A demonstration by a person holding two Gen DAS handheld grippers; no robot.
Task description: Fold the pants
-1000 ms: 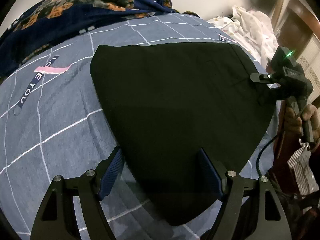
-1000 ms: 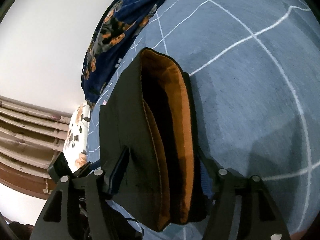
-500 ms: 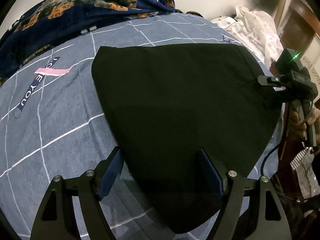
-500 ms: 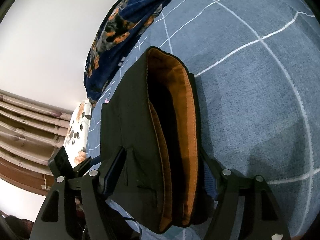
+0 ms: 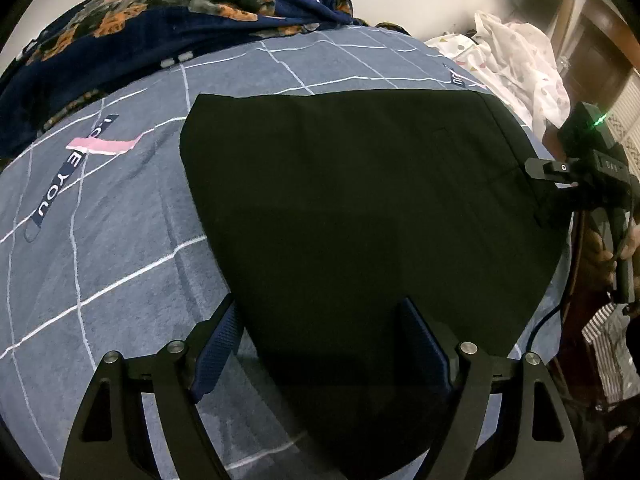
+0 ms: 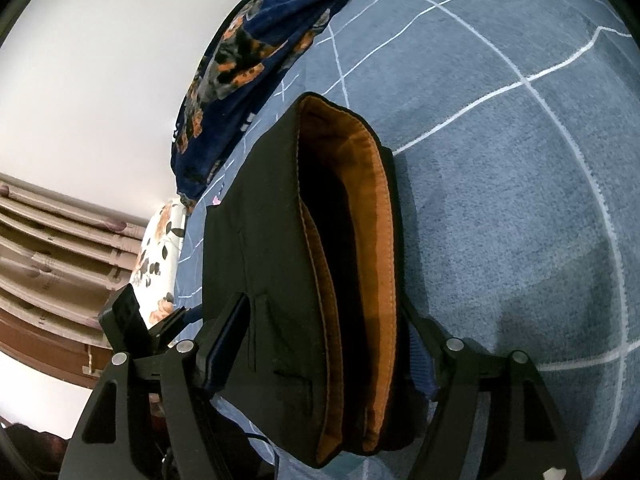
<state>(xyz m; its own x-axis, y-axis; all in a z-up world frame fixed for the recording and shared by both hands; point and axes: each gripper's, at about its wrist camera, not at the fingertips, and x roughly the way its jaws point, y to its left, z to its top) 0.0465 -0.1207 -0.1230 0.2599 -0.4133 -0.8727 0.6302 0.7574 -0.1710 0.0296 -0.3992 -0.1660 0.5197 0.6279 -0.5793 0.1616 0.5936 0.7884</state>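
Black pants [image 5: 360, 208], folded into a flat stack, lie on the grey-blue checked bed sheet [image 5: 120, 264]. My left gripper [image 5: 316, 308] stands open over the stack's near corner. One blue pad [image 5: 216, 344] is over bare sheet and the other over the cloth. At the stack's right edge sits my right gripper [image 5: 540, 176], rolled on its side. In the right wrist view the waistband [image 6: 312, 280], with its orange lining [image 6: 380, 240], fills my right gripper [image 6: 324, 300]. One finger lies on top and the other underneath, both against the cloth.
A dark blue flowered blanket [image 5: 160, 28] is bunched along the far side of the bed. A white dotted cloth pile [image 5: 520, 60] lies at the far right corner. A flowered pillow [image 6: 160, 248] sits beyond the pants. The bed's edge, a cable and a person's hand [image 5: 632, 244] are at the right.
The waistband's layers gape a little wider between my right fingers. Neither hand has visibly shifted.
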